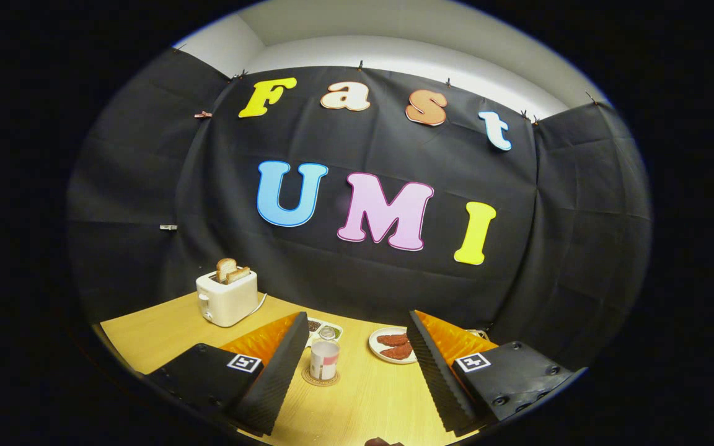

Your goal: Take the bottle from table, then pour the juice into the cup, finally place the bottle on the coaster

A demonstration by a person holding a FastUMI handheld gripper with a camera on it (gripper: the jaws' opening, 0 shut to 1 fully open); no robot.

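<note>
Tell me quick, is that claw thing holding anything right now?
Gripper: open, holding nothing; the bottle stands on its coaster on the table, just ahead, between the spread fingers.

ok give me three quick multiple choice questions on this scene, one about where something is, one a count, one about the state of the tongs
1. Where does the bottle stand?
A. on the round coaster, ahead of the tongs
B. on top of the toaster
C. on the plate

2. How many slices of toast stick up from the toaster?
A. none
B. two
C. five

3. What state are the tongs in?
A. shut on the bottle
B. shut on nothing
C. open, with nothing between the fingers

Answers:
1. A, the coaster's rim shows around the bottle's base on the table.
2. B, two browned slices rise from the slots.
3. C, the fingers stand wide apart and the bottle sits beyond them, untouched.
</note>
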